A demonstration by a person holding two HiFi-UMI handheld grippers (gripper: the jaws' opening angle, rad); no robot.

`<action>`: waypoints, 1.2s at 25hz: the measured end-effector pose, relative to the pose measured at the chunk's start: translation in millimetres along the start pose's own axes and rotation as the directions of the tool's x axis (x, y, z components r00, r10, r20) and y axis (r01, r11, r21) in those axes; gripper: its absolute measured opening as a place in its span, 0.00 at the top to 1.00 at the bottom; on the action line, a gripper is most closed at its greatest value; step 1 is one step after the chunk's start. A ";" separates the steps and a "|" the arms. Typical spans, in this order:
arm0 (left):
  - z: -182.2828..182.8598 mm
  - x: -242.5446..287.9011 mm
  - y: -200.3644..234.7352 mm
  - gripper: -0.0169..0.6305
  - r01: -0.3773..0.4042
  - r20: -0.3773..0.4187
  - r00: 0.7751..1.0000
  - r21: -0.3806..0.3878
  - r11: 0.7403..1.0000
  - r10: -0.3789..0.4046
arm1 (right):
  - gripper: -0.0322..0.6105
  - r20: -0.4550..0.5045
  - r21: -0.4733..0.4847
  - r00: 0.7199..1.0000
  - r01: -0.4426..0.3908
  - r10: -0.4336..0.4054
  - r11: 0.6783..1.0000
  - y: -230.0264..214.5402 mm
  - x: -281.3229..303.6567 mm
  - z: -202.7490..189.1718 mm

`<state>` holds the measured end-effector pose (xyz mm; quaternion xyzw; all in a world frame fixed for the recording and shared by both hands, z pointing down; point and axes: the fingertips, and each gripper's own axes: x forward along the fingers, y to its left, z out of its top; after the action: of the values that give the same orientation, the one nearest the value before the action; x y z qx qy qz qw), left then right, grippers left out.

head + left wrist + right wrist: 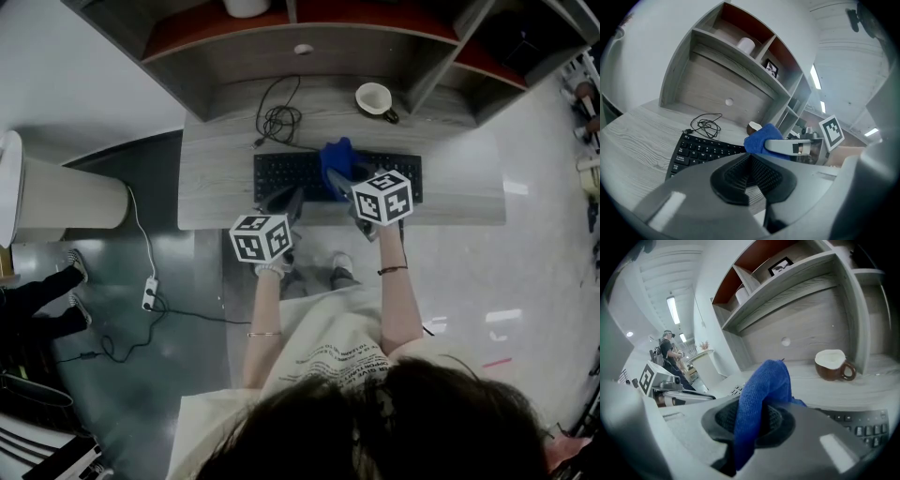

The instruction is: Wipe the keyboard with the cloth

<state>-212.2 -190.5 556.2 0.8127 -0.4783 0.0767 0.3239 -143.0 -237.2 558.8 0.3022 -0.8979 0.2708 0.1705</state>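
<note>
A black keyboard (291, 173) (700, 150) lies along the front of the grey desk (216, 187). A blue cloth (337, 161) (764, 390) stands bunched over the keyboard's middle, and my right gripper (343, 184) (751, 423) is shut on it, with the cloth hanging out between the pads. My left gripper (287, 199) (749, 176) hovers at the keyboard's front edge, left of the cloth, its dark pads together and nothing between them. The left gripper view also shows the cloth (761, 138) in the right gripper (787, 146).
A brown cup (376, 99) (833, 364) stands behind the keyboard at the right. A coiled black cable (278, 120) (707, 124) lies behind it at the left. Shelves (309, 37) rise at the desk's back. A power strip (149, 293) lies on the floor at the left.
</note>
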 end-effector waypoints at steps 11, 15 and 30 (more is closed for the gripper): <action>1.4 -16.1 17.7 0.97 0.023 -0.018 1.000 0.004 1.000 -0.023 | 0.86 0.011 0.022 0.999 0.033 -0.034 0.999 15.9 10.5 -0.3; 2.6 -22.5 26.8 0.97 0.025 -0.019 1.000 0.004 1.000 -0.025 | 0.86 0.012 0.024 0.999 0.041 -0.042 0.999 21.8 17.4 0.1; 7.8 -43.1 56.0 0.97 0.018 -0.022 1.000 0.013 1.000 -0.017 | 0.86 0.020 0.028 0.999 0.025 -0.025 0.999 50.8 45.3 4.1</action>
<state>-282.8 -182.5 556.8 0.8180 -0.4670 0.0861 0.3245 -210.2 -226.0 557.4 0.3185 -0.8919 0.2779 0.1605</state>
